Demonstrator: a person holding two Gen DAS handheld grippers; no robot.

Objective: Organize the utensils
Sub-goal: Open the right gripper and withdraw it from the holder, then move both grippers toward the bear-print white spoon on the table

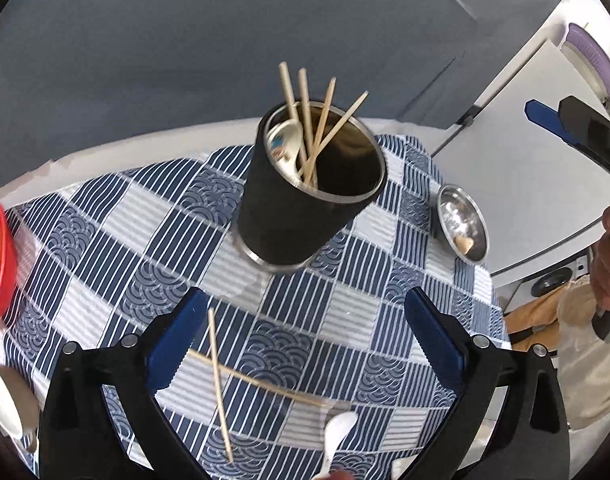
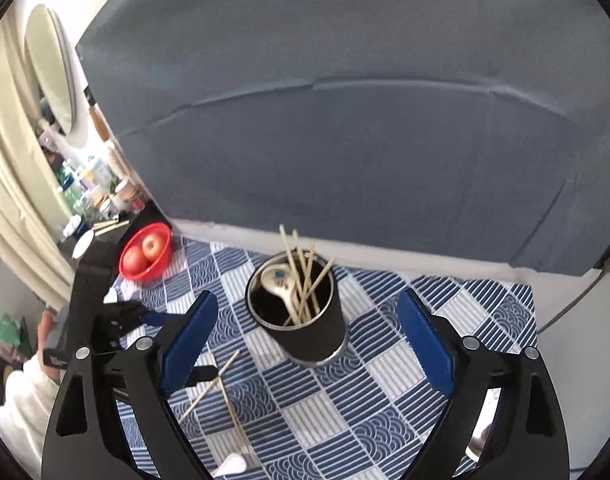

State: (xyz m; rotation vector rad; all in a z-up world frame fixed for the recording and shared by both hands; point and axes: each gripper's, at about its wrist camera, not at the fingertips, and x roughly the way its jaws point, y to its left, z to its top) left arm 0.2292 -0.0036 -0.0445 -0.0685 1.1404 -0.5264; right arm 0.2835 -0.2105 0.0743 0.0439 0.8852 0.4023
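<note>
A black cylindrical metal-rimmed holder (image 2: pixel 305 320) is standing upright near the checked blue tablecloth's (image 2: pixel 385 420) far edge, holding four wooden chopsticks (image 2: pixel 303 276) and a patterned white spoon (image 2: pixel 275 280). Two loose chopsticks (image 2: pixel 221 392) are lying crossed nearer, beside a white spoon (image 2: pixel 231 463).

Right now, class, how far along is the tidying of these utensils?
Done: four chopsticks and a patterned spoon stand in the black holder. In hand: nothing; the left gripper and right gripper are both open and empty. Left: two crossed chopsticks and a white spoon lie on the checked cloth.
</note>
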